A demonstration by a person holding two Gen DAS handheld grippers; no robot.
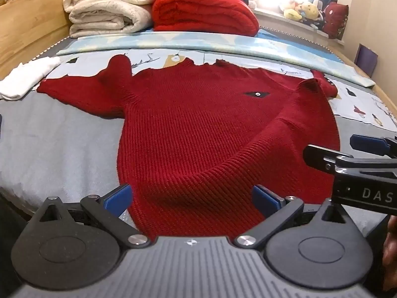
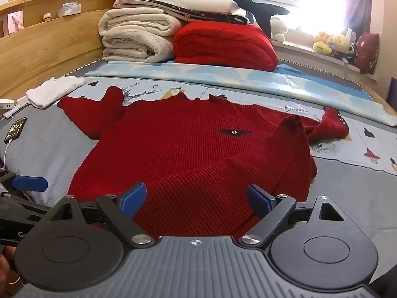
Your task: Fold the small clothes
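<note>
Fingers (image 1: 119, 200) on both grippers spread, empty, over sweater (image 1: 198, 129) hem; right side seemingly folded already—uneven pinch could bunch knit.

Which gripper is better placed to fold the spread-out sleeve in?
Left, probably. That sleeve lies flat on the sweater's left, nearer the open left gripper; the right gripper's side is already folded.

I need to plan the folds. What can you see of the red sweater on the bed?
The sweater is a dark red ribbed knit with a small black patch on the chest. It lies spread on the bed, collar away from the cameras, hem nearest. One sleeve stretches out toward the white cloth; the other is bunched near the far edge, and that side is partly folded over the body. Both tongs are open and grip nothing.
</note>
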